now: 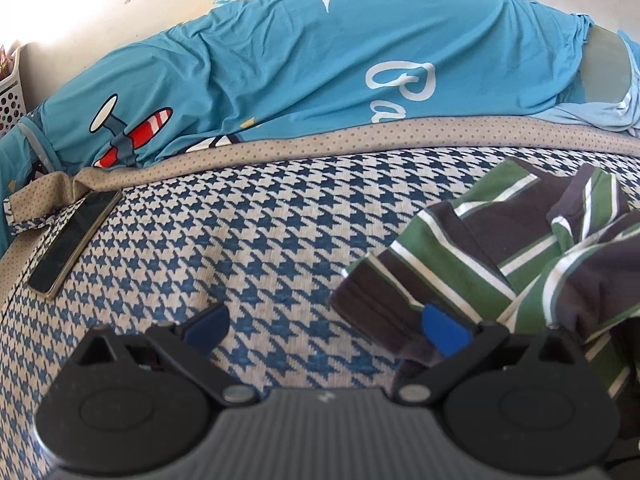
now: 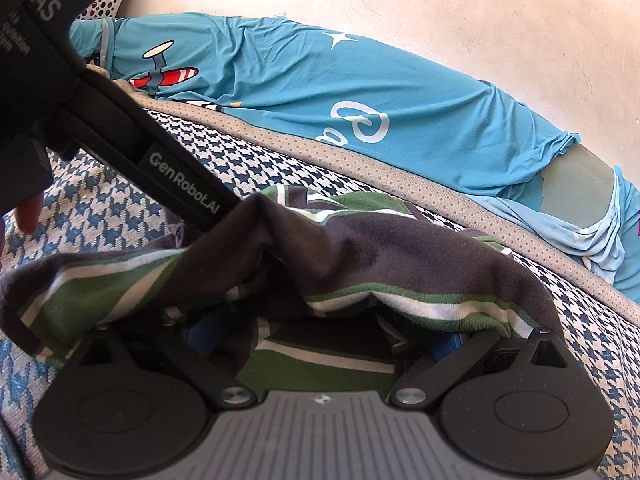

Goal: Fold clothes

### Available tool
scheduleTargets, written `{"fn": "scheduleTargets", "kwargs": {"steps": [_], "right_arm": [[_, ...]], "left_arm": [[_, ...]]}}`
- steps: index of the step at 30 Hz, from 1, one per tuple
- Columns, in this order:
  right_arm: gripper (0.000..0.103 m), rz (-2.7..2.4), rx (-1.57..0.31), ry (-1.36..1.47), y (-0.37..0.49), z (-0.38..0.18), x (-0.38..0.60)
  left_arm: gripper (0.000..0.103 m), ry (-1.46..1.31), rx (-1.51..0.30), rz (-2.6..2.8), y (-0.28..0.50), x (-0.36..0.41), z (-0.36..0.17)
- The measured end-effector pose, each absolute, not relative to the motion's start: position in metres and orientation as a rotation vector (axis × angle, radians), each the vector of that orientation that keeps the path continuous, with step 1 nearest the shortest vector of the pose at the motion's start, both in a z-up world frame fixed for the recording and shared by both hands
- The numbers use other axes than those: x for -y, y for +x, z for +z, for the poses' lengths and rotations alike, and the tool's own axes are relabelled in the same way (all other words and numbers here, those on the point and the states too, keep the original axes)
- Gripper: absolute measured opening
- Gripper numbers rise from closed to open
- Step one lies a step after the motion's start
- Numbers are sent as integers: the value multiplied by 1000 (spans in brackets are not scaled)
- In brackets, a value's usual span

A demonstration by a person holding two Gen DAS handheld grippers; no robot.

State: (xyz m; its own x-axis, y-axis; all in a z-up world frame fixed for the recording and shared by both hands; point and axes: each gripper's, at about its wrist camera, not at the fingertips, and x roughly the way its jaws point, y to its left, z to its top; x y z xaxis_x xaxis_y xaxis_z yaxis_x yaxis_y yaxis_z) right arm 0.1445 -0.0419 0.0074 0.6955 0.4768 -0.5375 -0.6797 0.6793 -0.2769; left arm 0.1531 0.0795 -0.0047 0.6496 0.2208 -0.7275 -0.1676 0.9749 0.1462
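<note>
A crumpled garment with green, white and dark stripes [image 1: 520, 248] lies on a blue-and-white houndstooth bed cover [image 1: 240, 232]. My left gripper [image 1: 326, 326] is open just above the cover; its right pad [image 1: 444, 330] touches the garment's dark edge and its left pad [image 1: 208, 326] is over bare cover. In the right wrist view the same garment [image 2: 340, 256] is bunched over my right gripper [image 2: 320, 336], whose blue pads stand wide apart and half hidden under the cloth. The left gripper's black body [image 2: 180, 184] crosses the upper left of that view.
A long bolster in a blue cartoon-print cover [image 1: 320, 56] lies along the wall behind a beige dotted border [image 1: 360, 136]. A dark phone [image 1: 76, 240] lies at the cover's left edge. A white perforated basket [image 1: 10, 92] stands at far left.
</note>
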Motion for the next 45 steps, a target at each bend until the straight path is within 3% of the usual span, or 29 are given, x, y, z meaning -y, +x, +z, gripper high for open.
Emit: {"fn": "scheduleTargets", "kwargs": {"steps": [14,35,40,45], "right_arm": [[100,672,-449,-487,137,9,44],[102,654,-449,-509,135,11,45],[102,698,-527,-585,127,31,47],[102,813,-486,-519,113,75,80]], "left_arm": [[103,4,-791,3,143,-77,12],[103,-184,-928,108,158,-110,-10],[103,-166,-932,114,161,-108,-14],[103,-174,-919,125,161,-110,-13]]}}
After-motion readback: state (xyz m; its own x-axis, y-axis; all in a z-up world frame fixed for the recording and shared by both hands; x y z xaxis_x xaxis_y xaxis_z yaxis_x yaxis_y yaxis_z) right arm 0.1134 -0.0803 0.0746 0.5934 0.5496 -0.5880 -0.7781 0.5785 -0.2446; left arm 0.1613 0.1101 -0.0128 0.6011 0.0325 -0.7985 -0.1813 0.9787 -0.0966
